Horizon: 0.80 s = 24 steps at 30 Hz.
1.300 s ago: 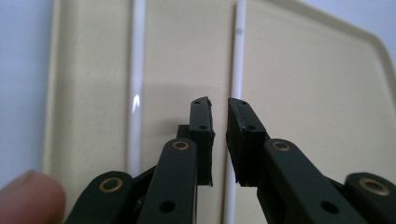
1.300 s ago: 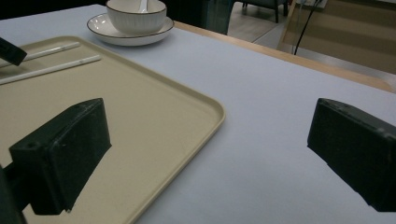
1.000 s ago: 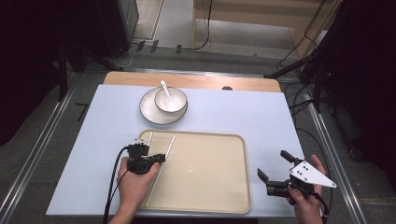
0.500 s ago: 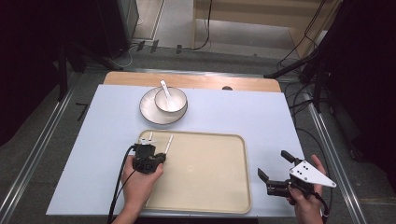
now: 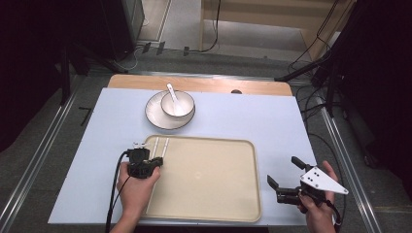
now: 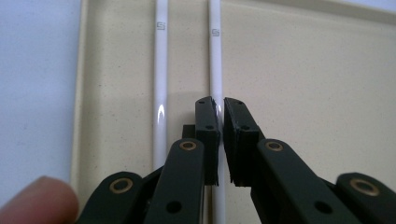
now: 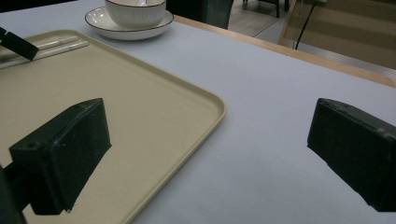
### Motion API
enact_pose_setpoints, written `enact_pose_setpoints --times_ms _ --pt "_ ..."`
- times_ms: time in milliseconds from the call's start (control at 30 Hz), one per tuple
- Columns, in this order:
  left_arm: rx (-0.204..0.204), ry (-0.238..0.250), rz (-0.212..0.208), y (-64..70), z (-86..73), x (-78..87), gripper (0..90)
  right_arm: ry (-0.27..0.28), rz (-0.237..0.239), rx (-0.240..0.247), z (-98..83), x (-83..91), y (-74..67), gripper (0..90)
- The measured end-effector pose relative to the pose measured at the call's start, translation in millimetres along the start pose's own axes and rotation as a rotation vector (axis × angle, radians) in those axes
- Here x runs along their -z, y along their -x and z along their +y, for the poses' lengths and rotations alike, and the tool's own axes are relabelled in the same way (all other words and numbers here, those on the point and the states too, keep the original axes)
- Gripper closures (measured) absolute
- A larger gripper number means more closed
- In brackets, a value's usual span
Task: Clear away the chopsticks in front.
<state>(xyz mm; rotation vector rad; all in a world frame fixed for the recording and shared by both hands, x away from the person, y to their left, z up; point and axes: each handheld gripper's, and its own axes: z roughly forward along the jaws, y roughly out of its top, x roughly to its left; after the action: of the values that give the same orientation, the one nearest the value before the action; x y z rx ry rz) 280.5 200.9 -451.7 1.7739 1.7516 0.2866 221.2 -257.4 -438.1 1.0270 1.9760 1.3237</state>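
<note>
Chopstick seemingly pinched in left claw

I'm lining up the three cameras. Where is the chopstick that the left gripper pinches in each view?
High view: the pinched chopstick lies along the tray's left side, just ahead of the left gripper.
Left gripper view: pinched chopstick runs up the centre from the shut jaws; the other chopstick lies at its left.
Right gripper view: top left, pale sticks, too alike to tell which.
Shared landmark: the tray.

High view looks down from above; both close gripper views share the tray.
</note>
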Motion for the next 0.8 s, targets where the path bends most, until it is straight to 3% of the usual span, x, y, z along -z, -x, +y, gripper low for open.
enact_pose_setpoints --times_ms 200,400,533,633,800 --pt "0.025 0.012 -0.001 -2.4 0.0 0.0 85.1 -0.002 0.001 -0.002 0.1 -0.2 -0.4 0.0" --pt "0.022 0.015 -0.012 -4.2 0.1 0.9 82.7 0.0 -0.003 -0.005 -0.3 0.0 0.4 0.0" --pt "0.02 0.037 -0.057 -5.5 1.4 5.9 75.0 0.0 -0.006 -0.005 -0.6 0.2 0.8 0.0" --pt "0.014 0.02 -0.095 -7.1 5.0 9.0 68.2 0.002 -0.006 -0.009 -0.5 0.3 0.9 0.0" --pt "-0.005 0.056 -0.151 -8.4 12.0 18.1 58.4 -0.001 -0.007 -0.007 -0.3 0.3 0.1 0.0"
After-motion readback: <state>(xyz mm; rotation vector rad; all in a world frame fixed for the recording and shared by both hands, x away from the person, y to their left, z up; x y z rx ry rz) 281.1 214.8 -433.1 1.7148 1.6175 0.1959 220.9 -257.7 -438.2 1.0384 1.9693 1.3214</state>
